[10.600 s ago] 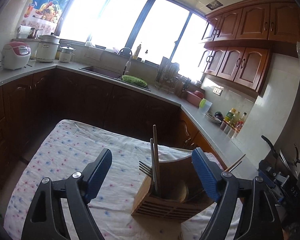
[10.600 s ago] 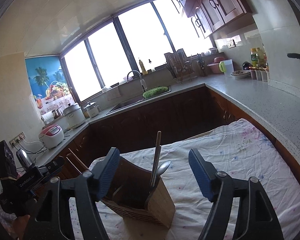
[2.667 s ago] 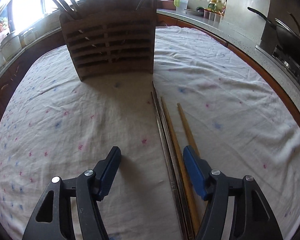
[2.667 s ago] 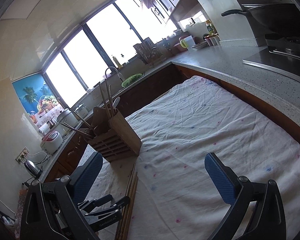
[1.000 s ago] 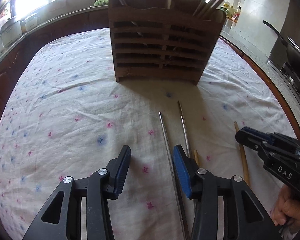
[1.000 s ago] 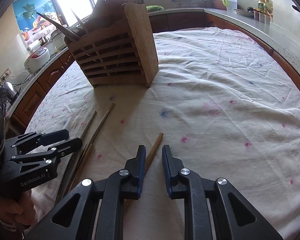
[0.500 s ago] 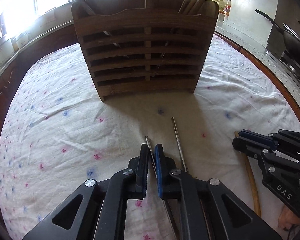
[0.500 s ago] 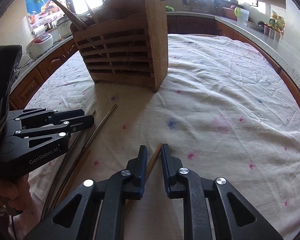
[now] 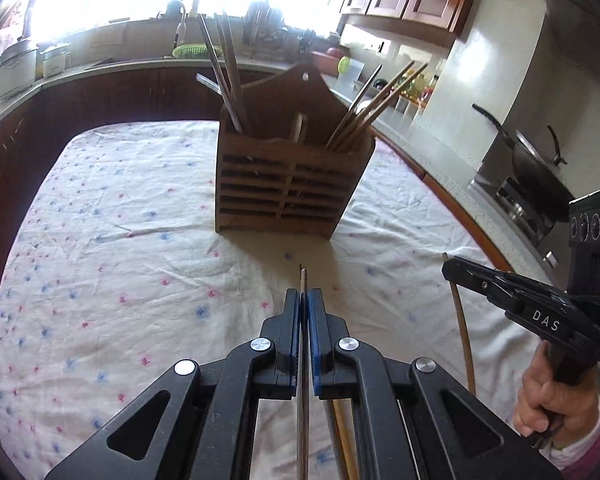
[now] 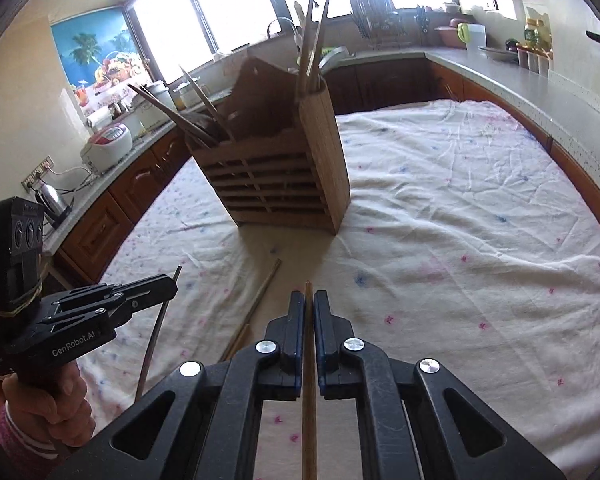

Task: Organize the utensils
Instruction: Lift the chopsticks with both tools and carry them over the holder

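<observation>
A white tablecloth with small pink and blue flower prints [image 9: 100, 264] covers the table beneath both grippers and is creased throughout.

A slatted brown wooden utensil holder [image 9: 288, 188] stands upright on the cloth straight ahead of the left gripper [image 9: 305, 300], well apart from its tips; from the right gripper [image 10: 309, 302] it stands ahead and slightly left. Its compartments hold leaning metal utensils [image 9: 224, 76] on the left side and wooden chopsticks [image 9: 376, 104] on the right side (sides as the left wrist view gives them).

The left gripper has its blue pads pressed together on a thin metal chopstick [image 9: 303, 360], whose tip pokes out just past the fingertips toward the holder. The jaws have just been closing, and the chopstick lies between them.

The right gripper pinches a brown wooden chopstick [image 10: 309, 380] in the same manner, the tip showing just beyond its pads. Its jaws have likewise just been closing, with the chopstick between them.

Loose items on the cloth: another wooden chopstick [image 10: 256, 304] lies just left of the right gripper, pointing toward the holder.

A hand [image 9: 552, 404] in a pink sleeve grips the right tool's handle, seen to the right of the left gripper.
</observation>
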`<state>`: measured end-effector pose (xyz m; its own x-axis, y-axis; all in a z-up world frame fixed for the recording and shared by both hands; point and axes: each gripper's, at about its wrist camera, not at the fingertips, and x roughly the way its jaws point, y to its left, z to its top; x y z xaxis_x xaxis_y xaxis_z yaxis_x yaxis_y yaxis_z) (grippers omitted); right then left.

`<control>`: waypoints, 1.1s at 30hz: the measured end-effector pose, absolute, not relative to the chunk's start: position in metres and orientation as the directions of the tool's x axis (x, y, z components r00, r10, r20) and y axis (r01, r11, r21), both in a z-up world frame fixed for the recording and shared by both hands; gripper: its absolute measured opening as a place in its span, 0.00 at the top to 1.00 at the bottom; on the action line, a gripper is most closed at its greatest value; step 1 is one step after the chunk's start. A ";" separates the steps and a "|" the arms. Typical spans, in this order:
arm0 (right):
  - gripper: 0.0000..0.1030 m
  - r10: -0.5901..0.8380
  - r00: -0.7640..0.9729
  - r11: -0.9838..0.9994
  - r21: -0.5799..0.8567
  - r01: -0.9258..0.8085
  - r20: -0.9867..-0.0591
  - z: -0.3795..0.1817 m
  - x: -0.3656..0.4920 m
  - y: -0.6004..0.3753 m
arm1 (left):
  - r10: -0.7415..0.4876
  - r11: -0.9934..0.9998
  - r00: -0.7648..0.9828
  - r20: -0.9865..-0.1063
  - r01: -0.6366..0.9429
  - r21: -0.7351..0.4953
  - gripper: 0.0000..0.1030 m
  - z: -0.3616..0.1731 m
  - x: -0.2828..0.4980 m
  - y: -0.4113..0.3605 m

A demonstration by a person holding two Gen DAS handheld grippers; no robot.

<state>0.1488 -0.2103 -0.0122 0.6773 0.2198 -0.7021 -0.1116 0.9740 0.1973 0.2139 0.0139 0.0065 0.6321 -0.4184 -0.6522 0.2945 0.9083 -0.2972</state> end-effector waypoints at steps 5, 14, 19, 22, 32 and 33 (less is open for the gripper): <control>0.95 0.244 0.745 0.966 0.220 -0.134 -0.620 0.031 0.127 -0.213 | -0.452 0.890 0.690 -0.565 0.305 -0.340 0.97 0.043 0.171 0.051; 0.95 0.253 0.816 0.964 0.205 -0.169 -0.520 0.079 0.106 -0.213 | -0.480 0.871 0.726 -0.493 0.330 -0.363 0.98 0.067 0.133 0.079; 0.95 0.254 0.830 0.963 0.206 -0.171 -0.496 0.089 0.106 -0.215 | -0.478 0.873 0.737 -0.478 0.339 -0.351 0.98 0.070 0.135 0.076; 0.95 0.255 0.836 0.963 0.203 -0.175 -0.486 0.093 0.109 -0.216 | -0.476 0.873 0.746 -0.466 0.338 -0.351 0.98 0.074 0.136 0.076; 0.95 0.251 0.854 0.965 0.189 -0.183 -0.456 0.108 0.122 -0.214 | -0.460 0.880 0.780 -0.425 0.336 -0.336 0.98 0.090 0.146 0.079; 0.95 0.250 0.856 0.965 0.189 -0.183 -0.451 0.110 0.124 -0.214 | -0.459 0.881 0.783 -0.420 0.337 -0.333 0.98 0.092 0.148 0.080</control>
<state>0.1240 -0.2139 0.1101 0.8564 0.2503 -0.4515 -0.1826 0.9649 0.1886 0.1478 0.0798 0.0917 0.7834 -0.4585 -0.4195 0.3370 0.8806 -0.3332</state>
